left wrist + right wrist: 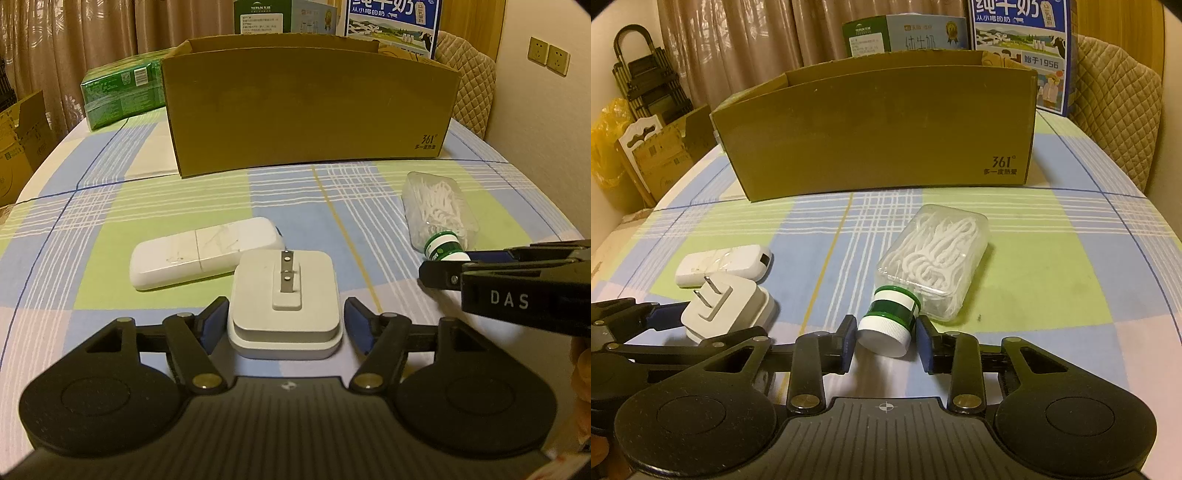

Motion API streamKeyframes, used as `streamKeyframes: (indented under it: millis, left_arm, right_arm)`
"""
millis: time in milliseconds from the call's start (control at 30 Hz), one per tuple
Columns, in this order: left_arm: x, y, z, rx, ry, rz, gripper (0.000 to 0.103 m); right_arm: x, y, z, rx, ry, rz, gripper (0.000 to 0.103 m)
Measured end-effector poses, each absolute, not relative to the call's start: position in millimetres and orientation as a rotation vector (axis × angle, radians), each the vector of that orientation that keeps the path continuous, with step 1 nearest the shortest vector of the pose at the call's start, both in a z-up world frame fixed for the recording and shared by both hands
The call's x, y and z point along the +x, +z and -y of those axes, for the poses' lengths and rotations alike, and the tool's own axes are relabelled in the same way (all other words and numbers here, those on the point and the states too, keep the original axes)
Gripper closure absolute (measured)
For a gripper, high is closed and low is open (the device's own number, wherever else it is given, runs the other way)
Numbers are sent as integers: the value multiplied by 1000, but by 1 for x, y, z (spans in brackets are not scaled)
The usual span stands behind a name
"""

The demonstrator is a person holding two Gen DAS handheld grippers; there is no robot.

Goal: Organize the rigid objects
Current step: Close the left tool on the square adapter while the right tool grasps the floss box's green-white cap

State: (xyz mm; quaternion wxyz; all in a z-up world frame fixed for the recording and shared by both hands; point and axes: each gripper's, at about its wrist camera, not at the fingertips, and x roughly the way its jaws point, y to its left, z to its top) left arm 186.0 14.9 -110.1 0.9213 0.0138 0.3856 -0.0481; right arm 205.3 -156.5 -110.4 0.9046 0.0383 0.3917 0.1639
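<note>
The left tongs (284, 325) straddle a white plug adapter (283, 291) that lies prongs-up on the checked cloth of the worktop (110, 206); their blue pads stand just off its sides with a sliver of gap showing, so they are open around it, not pressing. At 10 o'clock from the adapter, touching its corner, lies a white remote-like case (205, 251).

The right tongs (886, 339) are closed on a small green-and-white bottle (890, 321) lying on its side, white cap toward the camera, both pads against it. The bottle's far end rests against a clear plastic box of white floss picks (938, 262), at 1 o'clock from it.

An open cardboard box (879, 140) stands at 12 o'clock beyond all these things, well apart, with milk cartons (1023, 44) behind it.
</note>
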Motion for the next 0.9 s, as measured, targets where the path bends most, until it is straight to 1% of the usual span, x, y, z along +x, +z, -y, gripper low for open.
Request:
streamKeyframes:
  millis: [400,500,900]
  left_arm:
    - [189,-111,-10,44,-105,-787,38]
    - [190,-111,-10,45,-102,-788,42]
    - [184,-99,-10,39,-111,-744,43]
  right_arm:
    - [195,-103,160,51,325,-790,74]
    - [193,-100,159,30,328,-772,74]
    - [187,-84,162,18,320,-713,74]
